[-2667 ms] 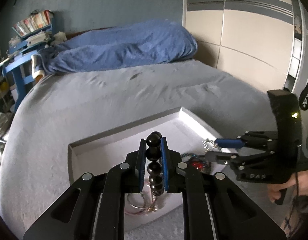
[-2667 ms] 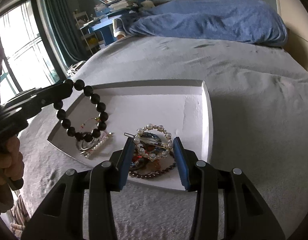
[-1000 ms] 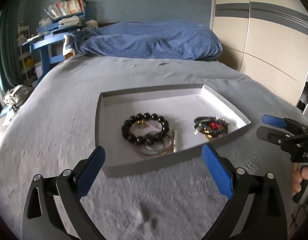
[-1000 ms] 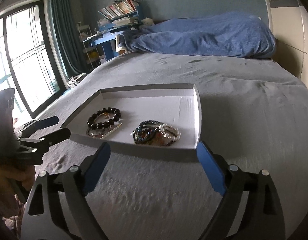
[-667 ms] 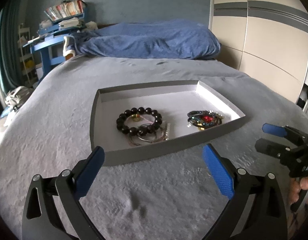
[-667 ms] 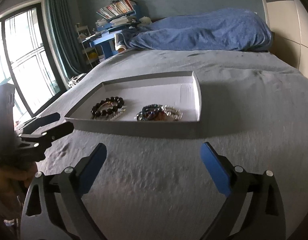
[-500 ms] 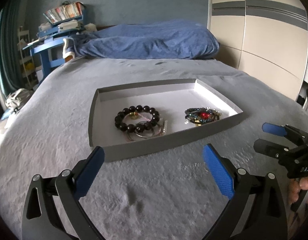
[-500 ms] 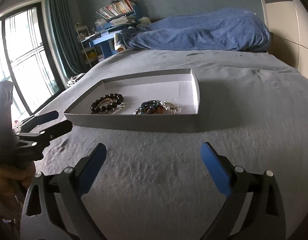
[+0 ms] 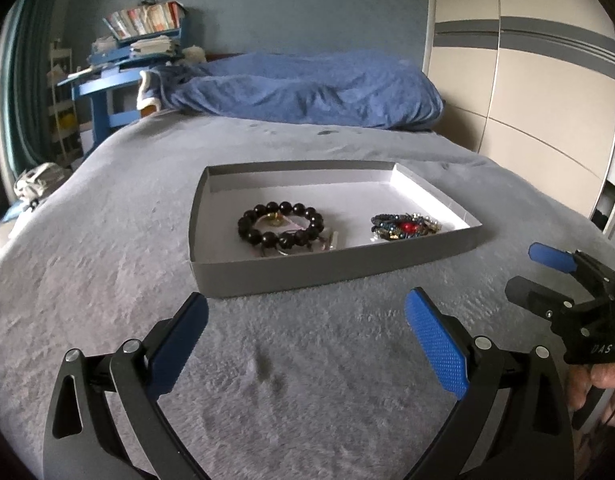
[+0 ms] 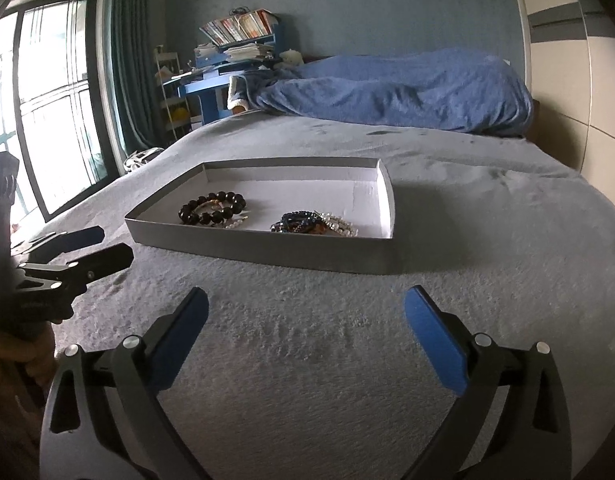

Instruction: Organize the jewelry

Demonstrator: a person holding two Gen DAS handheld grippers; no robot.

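Note:
A shallow grey tray point(image 9: 307, 270) with a white floor lies on the grey bed; it also shows in the right wrist view point(image 10: 267, 250). In it, a black bead bracelet point(image 9: 281, 225) lies on the left over some thin bangles, and a pile of mixed jewelry with a red stone point(image 9: 405, 227) lies on the right. The bracelet point(image 10: 211, 208) and the pile point(image 10: 313, 223) also show in the right wrist view. My left gripper point(image 9: 305, 330) is open and empty, in front of the tray. My right gripper point(image 10: 305, 326) is open and empty, also in front of the tray.
A blue duvet point(image 9: 307, 88) is bunched at the head of the bed. A blue desk with books point(image 9: 123, 64) stands at the back left. A wardrobe point(image 9: 527, 92) lines the right side and a window point(image 10: 47, 100) the left.
Both grippers have let go of their bracelets, opened wide and pulled back from the tray. The black bead bracelet now lies in the tray on the left.

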